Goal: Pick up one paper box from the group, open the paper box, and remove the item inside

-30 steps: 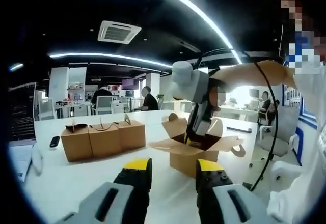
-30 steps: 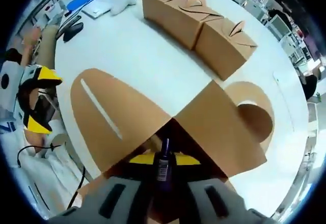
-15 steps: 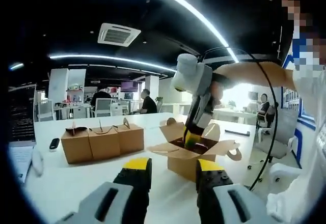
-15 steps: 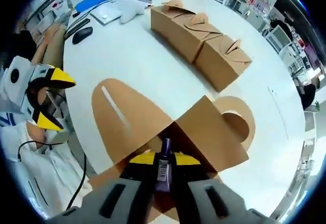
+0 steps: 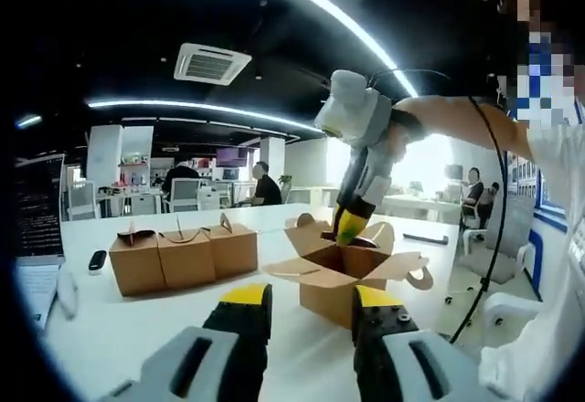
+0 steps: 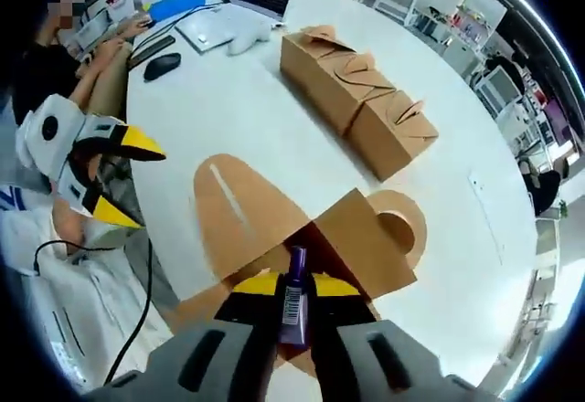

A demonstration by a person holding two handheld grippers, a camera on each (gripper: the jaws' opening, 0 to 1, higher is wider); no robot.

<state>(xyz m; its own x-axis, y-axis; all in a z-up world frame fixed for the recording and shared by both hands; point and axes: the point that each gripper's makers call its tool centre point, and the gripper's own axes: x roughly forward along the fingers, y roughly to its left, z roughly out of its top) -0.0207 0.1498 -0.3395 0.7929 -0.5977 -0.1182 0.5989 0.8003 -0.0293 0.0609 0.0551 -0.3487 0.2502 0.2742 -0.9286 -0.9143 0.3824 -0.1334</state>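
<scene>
Brown cardboard, the open paper box (image 5: 347,274) sat right of centre in the left gripper view, flaps splayed. Above it the right gripper (image 5: 349,229) hung from an outstretched arm, pointing down, its jaws clamped on a small purple bottle (image 6: 294,294), probably just clear of the box. The left gripper (image 5: 309,300) stood level at bottom centre, jaws apart. Three closed boxes (image 5: 183,253) stood at middle left.

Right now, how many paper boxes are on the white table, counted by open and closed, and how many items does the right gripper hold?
Closed paper boxes: 3
Open paper box: 1
Purple item held in the right gripper: 1
Total: 5
</scene>
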